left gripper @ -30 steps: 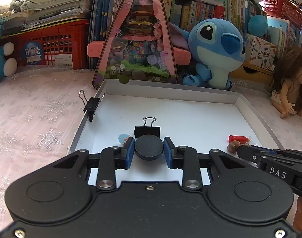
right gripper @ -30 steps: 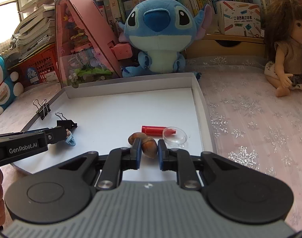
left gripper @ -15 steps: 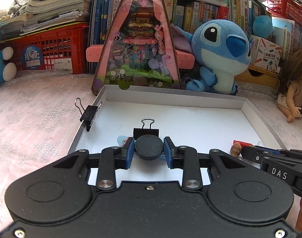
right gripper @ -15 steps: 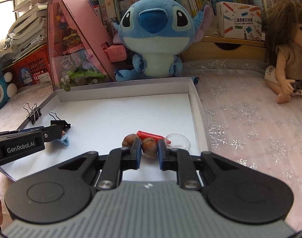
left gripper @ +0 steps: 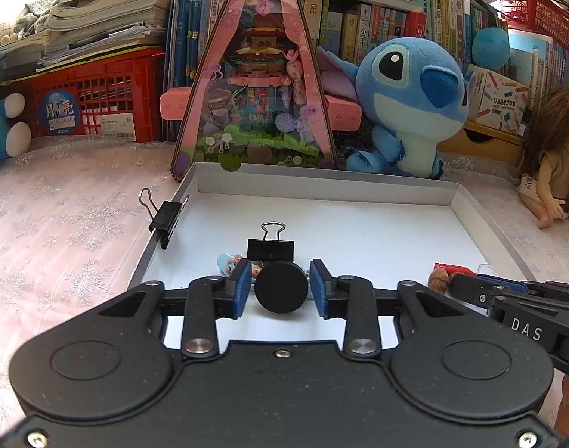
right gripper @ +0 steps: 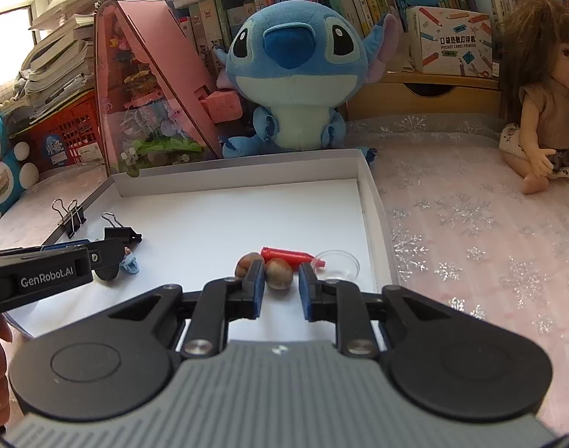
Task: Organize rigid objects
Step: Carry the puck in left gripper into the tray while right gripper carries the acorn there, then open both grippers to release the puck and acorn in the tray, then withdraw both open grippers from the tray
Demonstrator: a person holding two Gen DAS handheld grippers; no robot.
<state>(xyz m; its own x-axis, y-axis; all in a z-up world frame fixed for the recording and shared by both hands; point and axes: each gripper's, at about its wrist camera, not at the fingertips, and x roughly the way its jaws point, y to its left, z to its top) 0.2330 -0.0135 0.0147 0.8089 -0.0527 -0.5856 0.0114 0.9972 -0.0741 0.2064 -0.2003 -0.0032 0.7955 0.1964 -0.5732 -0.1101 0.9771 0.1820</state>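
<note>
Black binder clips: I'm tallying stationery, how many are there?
2. One black metal binder clip clamps the white tray's left wall; the other lies inside, beyond the left claw.

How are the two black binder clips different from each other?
The binder clip on the edge grips the white tray's left wall, handles pointing out over the tablecloth. The binder clip inside sits on the tray floor, biting nothing, one wire handle up. Both are black with silver wire handles.

We are seeing a blue plush alien toy (right gripper: pixel 295 74) sitting beside a pink triangular display house (left gripper: pixel 254 86), a long-haired doll (right gripper: pixel 542 100) resting on the snowflake-patterned pink table (right gripper: pixel 471 224), and a red plastic crate (left gripper: pixel 97 100) holding stacked papers.
</note>
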